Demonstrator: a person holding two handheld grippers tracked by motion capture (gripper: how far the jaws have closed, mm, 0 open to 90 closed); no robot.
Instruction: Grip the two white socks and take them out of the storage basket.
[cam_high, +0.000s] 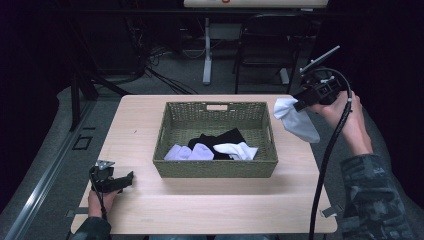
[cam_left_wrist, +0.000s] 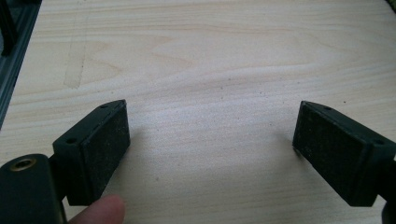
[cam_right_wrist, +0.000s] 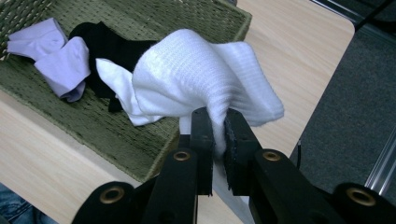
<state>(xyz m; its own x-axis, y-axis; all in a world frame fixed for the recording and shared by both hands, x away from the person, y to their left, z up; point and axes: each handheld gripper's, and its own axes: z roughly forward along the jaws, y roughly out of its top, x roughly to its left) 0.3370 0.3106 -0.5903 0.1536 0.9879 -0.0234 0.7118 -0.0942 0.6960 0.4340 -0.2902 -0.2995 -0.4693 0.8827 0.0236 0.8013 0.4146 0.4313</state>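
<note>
My right gripper (cam_high: 301, 103) (cam_right_wrist: 218, 133) is shut on a white sock (cam_high: 296, 118) (cam_right_wrist: 196, 79), holding it in the air above the table's right side, just outside the basket. A green woven basket (cam_high: 215, 169) (cam_right_wrist: 121, 140) sits mid-table. Inside lie a black sock (cam_high: 220, 138) (cam_right_wrist: 109, 44), a white sock (cam_high: 237, 149) (cam_right_wrist: 119, 93) and two pale lilac socks (cam_high: 190, 152) (cam_right_wrist: 56, 56). My left gripper (cam_high: 127, 180) (cam_left_wrist: 210, 140) rests low at the table's front left, jaws wide open over bare wood, nothing between them.
The light wooden table (cam_high: 210, 210) (cam_left_wrist: 210, 60) has free room in front of and to the left of the basket. Beyond the far edge stand a dark chair (cam_high: 267, 45) and a white table leg (cam_high: 207, 55). A cable (cam_high: 327, 155) trails from the right gripper.
</note>
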